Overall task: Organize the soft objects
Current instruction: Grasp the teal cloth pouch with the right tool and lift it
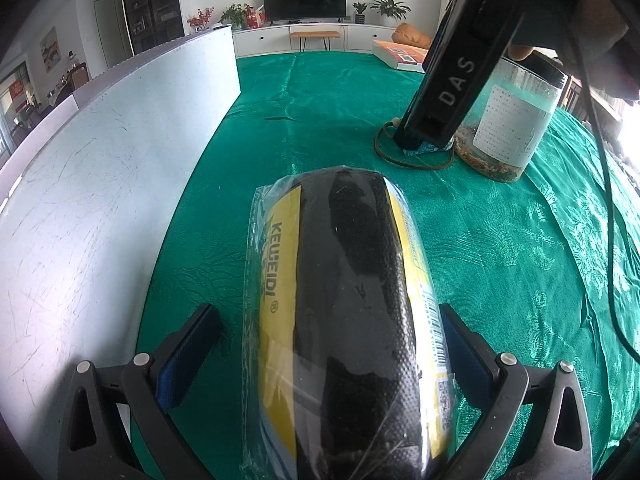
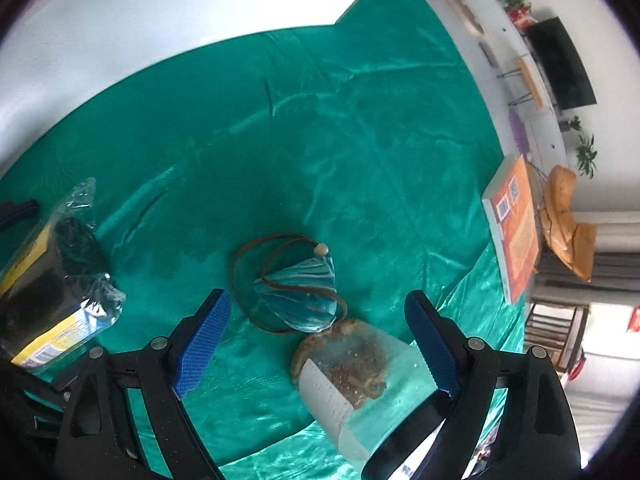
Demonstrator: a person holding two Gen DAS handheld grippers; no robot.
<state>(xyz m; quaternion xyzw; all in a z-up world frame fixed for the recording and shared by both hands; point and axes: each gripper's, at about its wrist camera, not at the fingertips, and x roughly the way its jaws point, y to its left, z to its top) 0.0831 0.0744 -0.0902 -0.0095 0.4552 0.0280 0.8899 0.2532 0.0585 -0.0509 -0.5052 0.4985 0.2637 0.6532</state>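
Right gripper (image 2: 316, 338) poised with jaws spread wide above blue pouch (image 2: 298, 294); nothing between the pads.

Pouch lying on green tablecloth (image 2: 320, 120) directly ahead of and below the right fingertips, long axis running roughly crosswise to the jaw line, touching clear jar (image 2: 360, 380) at its near edge. Soft striped teal fabric, fan-shaped, ringed by a loose brown cord (image 2: 248, 256) ending in a pale bead. Jar rigid, transparent, labelled, partly beneath the right-hand pad. Left gripper (image 1: 332, 344) well apart from pouch, jaws open astride packaged black roll (image 1: 352, 300); left pad clear of it, right pad contact uncertain. Roll dimpled, sheathed in crinkled plastic with yellow label. Right gripper judged nearer.
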